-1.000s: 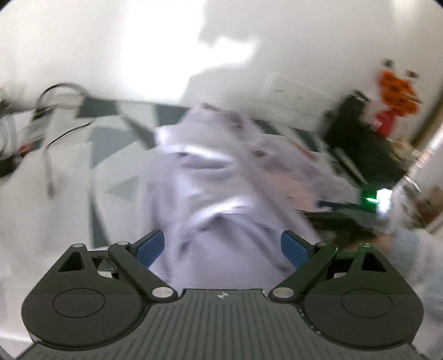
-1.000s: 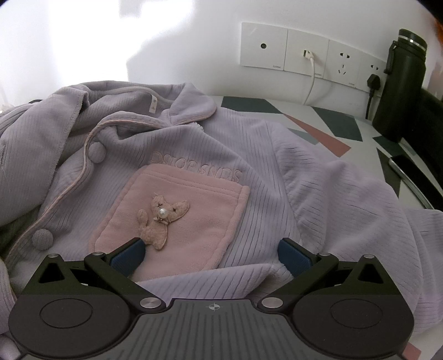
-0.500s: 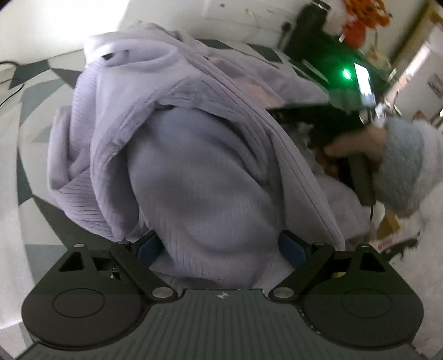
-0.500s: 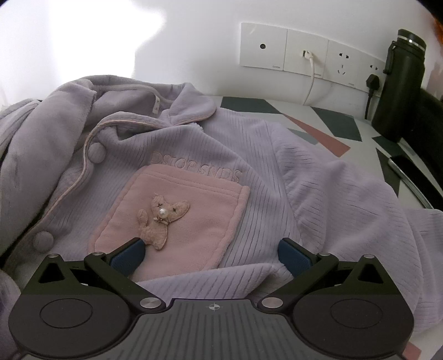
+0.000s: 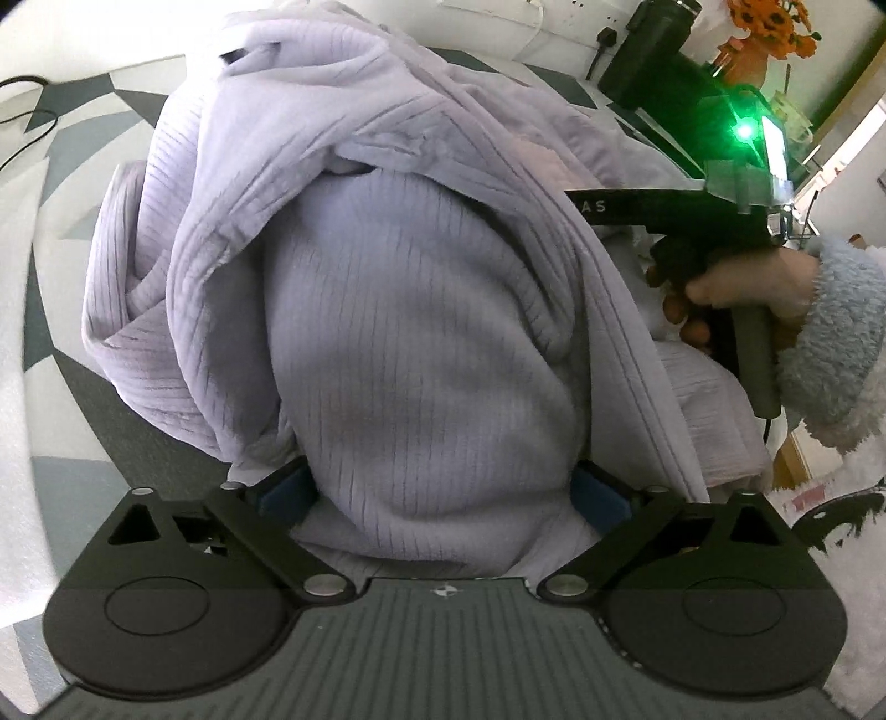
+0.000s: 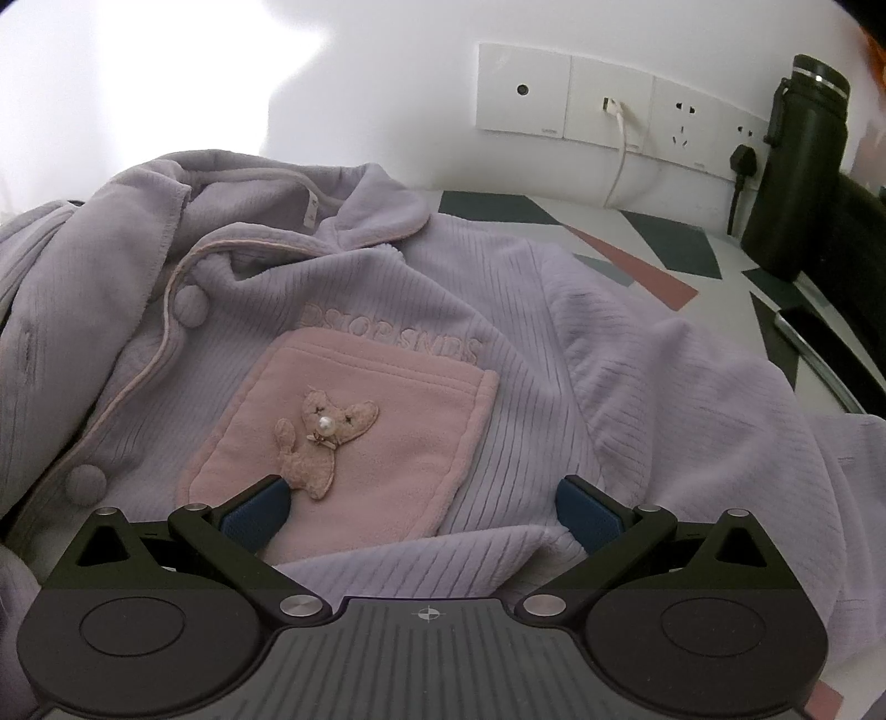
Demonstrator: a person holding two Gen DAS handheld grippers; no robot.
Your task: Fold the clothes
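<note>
On the patterned surface (image 6: 653,271) against the white wall lies a lilac ribbed pyjama top (image 6: 526,332), spread front-up, collar toward the wall. Pink chest pocket (image 6: 354,421) with a small bear applique (image 6: 324,440) sits on the front; two covered buttons (image 6: 191,302) run down the placket.

Right tool (image 6: 423,507) hangs low over the pocket, jaws spread wide, blue pads either side of the pocket's lower edge. A fold of lilac fabric lies between the pads but neither pad presses it; nothing gripped.

Left tool (image 5: 443,490) points steeply down at a heaped, bunched part of the same top (image 5: 421,332). Jaws are opening, nearly as wide as they go. A fat bulge of fabric fills the gap between the blue pads and hides most of both; the fabric brushes them, no clamping visible.

From the left wrist view, the person's right hand (image 5: 742,299) in a fluffy pale-blue sleeve (image 5: 836,343) grips the other tool's handle at the right edge of the garment, green light (image 5: 745,130) glowing on the unit above it.

Wall sockets (image 6: 609,99) with a white cable (image 6: 623,149) and a black plug behind the top; black flask (image 6: 797,166) stands far right, well apart from the garment. Orange flowers (image 5: 772,25) at the top right corner of the left view.
</note>
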